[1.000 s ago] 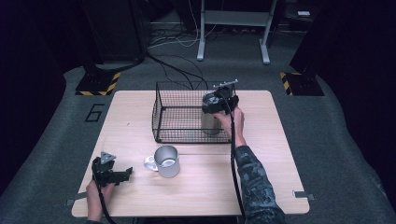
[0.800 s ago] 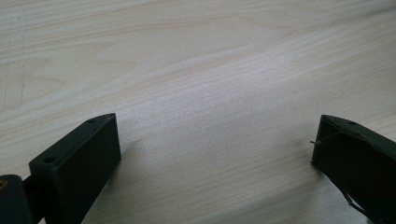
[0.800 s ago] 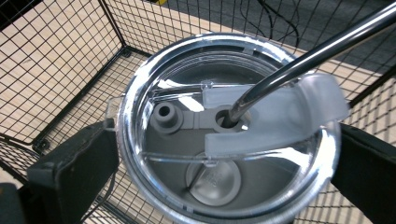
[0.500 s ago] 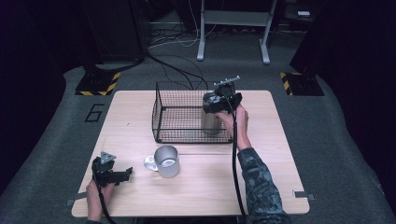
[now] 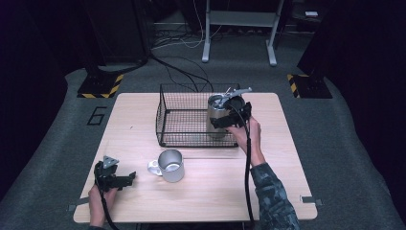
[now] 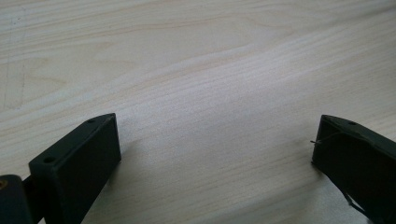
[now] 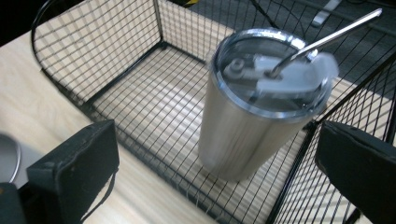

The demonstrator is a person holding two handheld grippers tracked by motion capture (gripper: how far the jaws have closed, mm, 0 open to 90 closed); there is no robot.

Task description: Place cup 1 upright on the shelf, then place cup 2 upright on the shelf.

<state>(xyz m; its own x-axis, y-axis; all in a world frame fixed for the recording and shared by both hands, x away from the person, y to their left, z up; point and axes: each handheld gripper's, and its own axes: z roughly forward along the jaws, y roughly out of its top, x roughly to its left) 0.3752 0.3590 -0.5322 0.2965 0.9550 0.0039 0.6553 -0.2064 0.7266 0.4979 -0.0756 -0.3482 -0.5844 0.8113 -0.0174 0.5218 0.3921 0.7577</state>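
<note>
A steel tumbler (image 5: 219,116) with a clear lid and a metal straw (image 7: 327,35) stands upright in the near right corner of the black wire basket (image 5: 184,103). My right gripper (image 5: 229,120) is open just in front of it, at the basket's near right side. In the right gripper view the tumbler (image 7: 252,121) stands between the wide-apart jaws of the right gripper (image 7: 217,140) and touches neither. A steel mug (image 5: 171,165) sits on the table in front of the basket. My left gripper (image 5: 127,179) rests open near the front left edge; the left gripper (image 6: 215,140) has bare wood between its jaws.
The wooden table (image 5: 287,158) has free room on its right and left sides. Dark floor with cables (image 5: 177,72) and a metal stand (image 5: 239,28) lie beyond the far edge.
My right gripper has drawn back and down from the tumbler's top toward the basket's near side. The tumbler stays in the basket. The left gripper and mug have not moved.
</note>
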